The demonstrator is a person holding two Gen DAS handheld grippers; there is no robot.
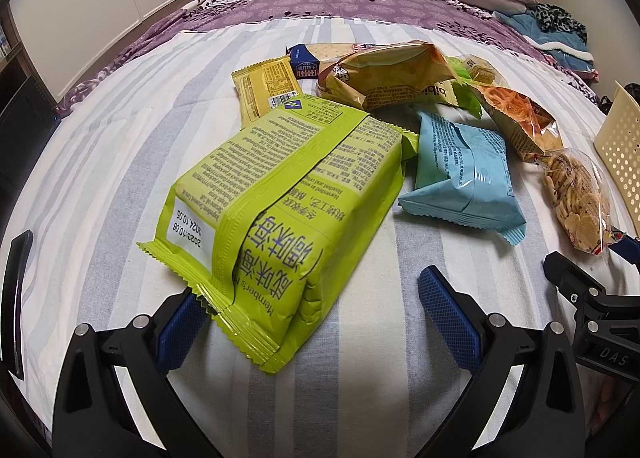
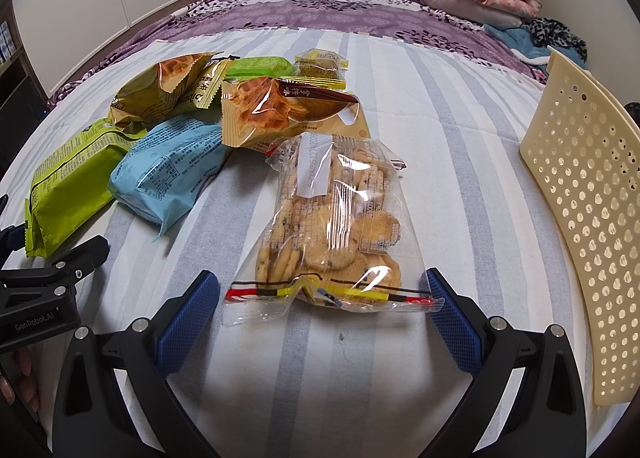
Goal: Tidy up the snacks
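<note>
- The right gripper (image 2: 320, 314) is wide open. Its two blue fingers (image 2: 188, 322) sit on each side of the clear cookie bag (image 2: 332, 218), low in the middle of the right wrist view.
- The near end of the cookie bag, with its red and yellow strip, lies right between the fingers. The far finger tip looks like it is touching the strip, but I cannot tell for sure.
- The bag's long side runs away from the gripper, up toward the middle of the frame. So the jaws would close across its short side.
- The cream basket (image 2: 584, 218) stands at the right edge of that view, near the cookie bag. I think the bag goes there next.
- The left gripper (image 1: 316, 322) is wide open too. The big green pack (image 1: 280, 194) lies in the middle of the left wrist view, with its near end between the blue fingers (image 1: 448, 318).
- The green pack's long side points up and to the right in the frame.
- The blue pack (image 1: 464, 174) and other snacks lie on the striped sheet (image 1: 380, 358) further up.
- The right gripper is nearer the basket.
</note>
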